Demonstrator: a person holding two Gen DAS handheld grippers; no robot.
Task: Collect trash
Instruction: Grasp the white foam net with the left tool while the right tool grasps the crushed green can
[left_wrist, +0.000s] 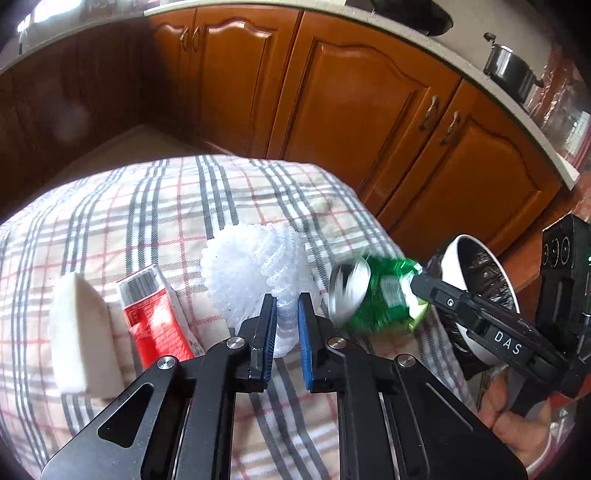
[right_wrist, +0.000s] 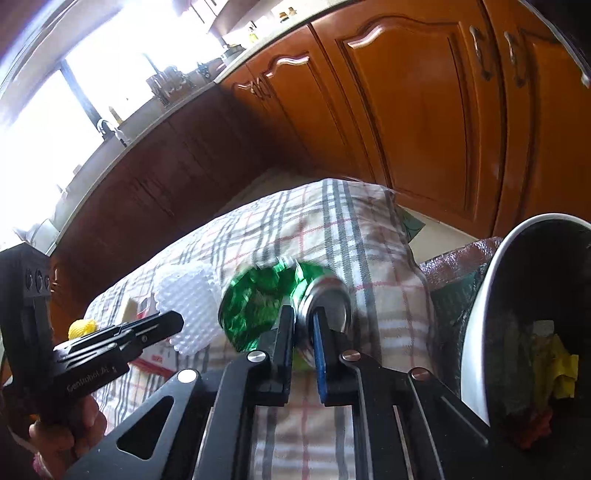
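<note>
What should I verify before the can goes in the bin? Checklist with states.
1. Right gripper shut on green can: ok.
2. Can lifted off the checked cloth: cannot tell, blurred.
3. Bin mouth open on the right: ok.
4. Bin has room: ok, only some scraps visible.
5. Left gripper out of the can's path: ok, it is shut on white foam net, on the far side from the bin.
</note>
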